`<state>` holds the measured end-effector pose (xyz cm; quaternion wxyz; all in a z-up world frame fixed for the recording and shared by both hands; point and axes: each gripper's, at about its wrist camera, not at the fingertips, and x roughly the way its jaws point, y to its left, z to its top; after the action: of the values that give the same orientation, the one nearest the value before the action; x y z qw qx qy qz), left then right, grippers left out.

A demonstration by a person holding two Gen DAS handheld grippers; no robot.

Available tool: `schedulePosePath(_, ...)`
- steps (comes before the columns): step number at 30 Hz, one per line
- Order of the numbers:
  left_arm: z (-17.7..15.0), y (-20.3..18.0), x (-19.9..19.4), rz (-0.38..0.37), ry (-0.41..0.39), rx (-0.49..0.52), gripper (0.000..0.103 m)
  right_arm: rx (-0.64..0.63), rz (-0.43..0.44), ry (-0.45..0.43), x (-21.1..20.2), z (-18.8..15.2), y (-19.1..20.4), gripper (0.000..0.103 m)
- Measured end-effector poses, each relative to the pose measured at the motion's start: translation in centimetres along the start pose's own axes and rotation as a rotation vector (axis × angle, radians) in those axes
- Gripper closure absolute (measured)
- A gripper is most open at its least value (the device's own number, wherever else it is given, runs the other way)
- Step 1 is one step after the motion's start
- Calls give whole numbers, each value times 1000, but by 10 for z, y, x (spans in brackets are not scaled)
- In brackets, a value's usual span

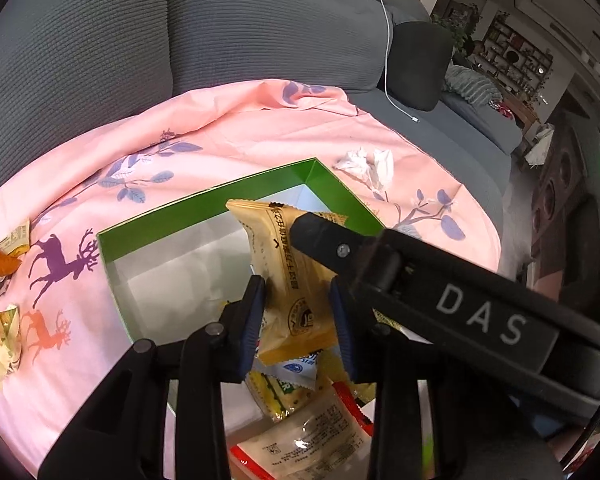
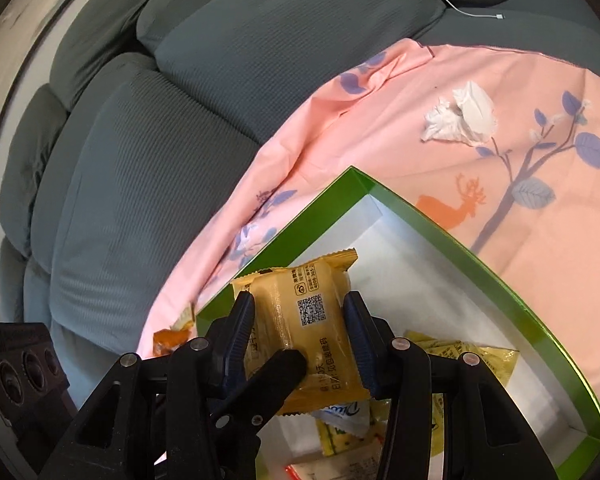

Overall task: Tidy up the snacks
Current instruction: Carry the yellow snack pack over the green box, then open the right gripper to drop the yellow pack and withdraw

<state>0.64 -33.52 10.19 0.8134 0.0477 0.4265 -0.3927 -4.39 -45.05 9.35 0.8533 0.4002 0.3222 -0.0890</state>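
Snack packet (image 1: 296, 280), tan and yellow, hangs above the green box (image 1: 204, 204), pinched by both tongs at once: the left gripper (image 1: 298, 320) clamps its sides, and the right gripper (image 2: 300, 340) grips it too. More packets (image 1: 300, 432) lie in the box at 6 o'clock. Crumpled tissue (image 2: 460, 120) rests on the pink cloth (image 2: 500, 80) at 1 o'clock.

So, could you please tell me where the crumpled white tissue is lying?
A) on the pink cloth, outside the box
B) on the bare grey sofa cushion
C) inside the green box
A: the crumpled white tissue lies on the pink cloth, beyond the far corner of the green box and clear of its rim.
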Motion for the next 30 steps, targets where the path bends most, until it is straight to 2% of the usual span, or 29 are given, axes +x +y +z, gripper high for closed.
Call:
schedulePosePath(4,1,1,5,-3,9,-13,67,20,-19,-4,0,1,-6,53)
schedulePosePath(8,1,7,3,-24,11,-54,66,25,-119,-27,-1,2,-13,53)
schedulePosePath(12,2,12,-3,-35,9,-84,65,38,-116,-27,-2,3,-20,53)
schedulePosePath(14,2,12,-10,-33,0,-85,68,43,-135,-29,-3,2,-21,53)
schedulePosePath(17,1,13,-20,4,-16,-83,68,37,-166,-46,-7,2,-20,54)
schedulePosePath(21,-6,22,-36,23,-32,-90,67,29,-145,-66,-13,1,-15,54)
schedulePosePath(30,-46,75,-90,127,-87,-195,51,-63,-136,-71,-8,-8,13,54)
